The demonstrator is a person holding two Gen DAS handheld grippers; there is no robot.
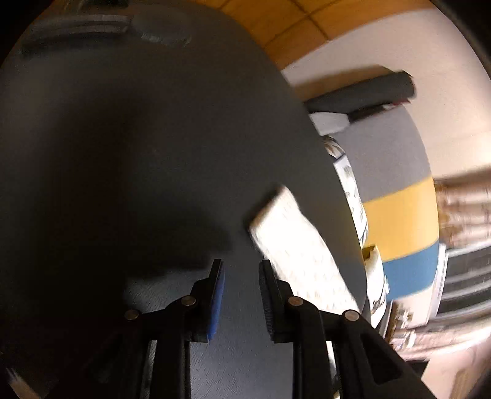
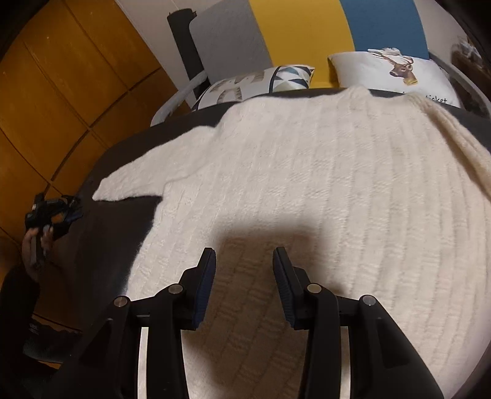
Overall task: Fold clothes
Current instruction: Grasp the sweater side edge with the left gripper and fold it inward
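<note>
A cream ribbed knit sweater [image 2: 322,172] lies spread over the dark grey table [image 2: 101,233]. One sleeve [image 2: 132,181] reaches out to the left, and another fold of knit lies along the right side [image 2: 457,144]. My right gripper [image 2: 244,254] hovers over the sweater's near part, open, with only its shadow under the jaws. My left gripper [image 1: 241,270] is open over bare tabletop [image 1: 138,147], with the blurred sleeve end [image 1: 294,245] just to its right. In the right wrist view a hand holds the left gripper [image 2: 66,211] off the table's left edge.
Two printed cushions [image 2: 257,79] [image 2: 396,73] lean against a grey, yellow and blue striped backrest [image 2: 294,27] beyond the table's far edge. A dark roll [image 2: 184,43] stands at the back left. Orange wooden flooring [image 2: 61,92] runs along the left.
</note>
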